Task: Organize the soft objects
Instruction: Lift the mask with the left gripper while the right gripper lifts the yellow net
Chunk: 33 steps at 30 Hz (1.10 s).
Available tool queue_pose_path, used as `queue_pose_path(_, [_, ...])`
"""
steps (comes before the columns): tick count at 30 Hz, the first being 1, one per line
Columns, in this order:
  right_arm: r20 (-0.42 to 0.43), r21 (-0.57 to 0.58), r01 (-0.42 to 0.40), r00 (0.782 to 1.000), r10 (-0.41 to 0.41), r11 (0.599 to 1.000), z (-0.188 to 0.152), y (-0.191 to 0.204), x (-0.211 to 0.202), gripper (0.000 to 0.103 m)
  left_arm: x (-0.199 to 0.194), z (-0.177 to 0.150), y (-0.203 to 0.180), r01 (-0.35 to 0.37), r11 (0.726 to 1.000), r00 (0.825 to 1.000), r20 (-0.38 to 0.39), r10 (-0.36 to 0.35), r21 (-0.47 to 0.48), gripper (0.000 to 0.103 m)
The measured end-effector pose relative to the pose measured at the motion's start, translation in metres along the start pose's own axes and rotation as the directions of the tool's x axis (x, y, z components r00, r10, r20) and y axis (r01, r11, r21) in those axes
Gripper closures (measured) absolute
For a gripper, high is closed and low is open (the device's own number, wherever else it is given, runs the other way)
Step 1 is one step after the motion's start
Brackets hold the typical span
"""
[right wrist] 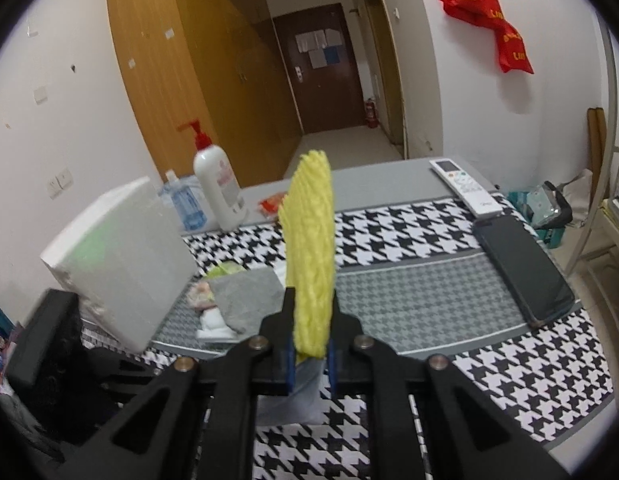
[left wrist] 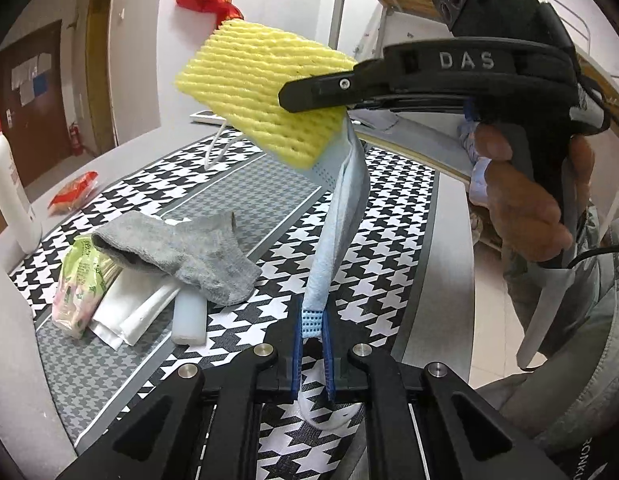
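My left gripper (left wrist: 312,336) is shut on the lower end of a light blue face mask (left wrist: 341,216) that stretches up to the right gripper. My right gripper (right wrist: 312,344) is shut on a yellow foam net (right wrist: 311,248) together with the mask's other end (right wrist: 307,384); in the left wrist view the foam net (left wrist: 261,92) hangs in the air above the table, clamped by the right gripper's fingers (left wrist: 329,90). A grey sock (left wrist: 177,252) lies on the houndstooth cloth (left wrist: 389,216) to the left, also seen in the right wrist view (right wrist: 245,296).
Under the sock lie a green snack packet (left wrist: 79,280), white packets (left wrist: 129,312) and a white block (left wrist: 189,320). A lotion pump bottle (right wrist: 219,184), a white foam box (right wrist: 121,256), a remote (right wrist: 465,192) and a phone (right wrist: 525,268) stand on the table.
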State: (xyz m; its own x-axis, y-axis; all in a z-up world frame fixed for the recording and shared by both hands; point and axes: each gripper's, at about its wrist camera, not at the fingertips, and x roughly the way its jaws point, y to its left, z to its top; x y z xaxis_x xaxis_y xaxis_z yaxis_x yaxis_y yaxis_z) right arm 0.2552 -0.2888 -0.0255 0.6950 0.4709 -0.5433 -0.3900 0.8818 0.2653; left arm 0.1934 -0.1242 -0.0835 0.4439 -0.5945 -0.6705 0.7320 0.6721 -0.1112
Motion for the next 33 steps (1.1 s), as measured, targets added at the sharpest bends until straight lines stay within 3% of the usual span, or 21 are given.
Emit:
queue_pose_path(10, [-0.101, -0.015, 0.011, 0.995, -0.012, 1.0, -0.022, -0.008, 0.033, 0.088, 0.011, -0.002, -0.002, -0.013, 1.0, 0.999, -0.049, 0.014, 0.028, 0.094])
queue_pose_path(16, [-0.102, -0.034, 0.026, 0.994, -0.03, 0.999, -0.026, -0.009, 0.035, 0.085, 0.01, -0.001, -0.002, -0.021, 1.0, 0.999, -0.041, 0.022, 0.022, 0.091])
queue_pose_path(18, [-0.098, -0.047, 0.026, 0.995, -0.031, 0.999, -0.026, -0.008, 0.034, 0.084, 0.009, 0.001, 0.0, -0.036, 0.999, 0.999, -0.037, 0.037, 0.014, 0.088])
queue_pose_path(20, [-0.098, -0.044, 0.016, 0.995, -0.02, 0.999, -0.026, -0.009, 0.034, 0.084, 0.007, 0.003, -0.001, -0.039, 0.999, 0.999, -0.027, 0.04, 0.01, 0.073])
queue_pose_path(23, [-0.101, -0.031, 0.005, 0.995, -0.008, 1.0, -0.026, -0.01, 0.036, 0.084, 0.003, 0.007, -0.01, -0.041, 0.999, 0.999, -0.009, 0.041, 0.036, 0.061])
queue_pose_path(33, [-0.107, -0.019, -0.045, 0.993, 0.043, 0.999, -0.03, -0.01, 0.035, 0.084, 0.03, 0.016, -0.029, -0.059, 0.995, 0.994, -0.082, 0.066, 0.084, 0.058])
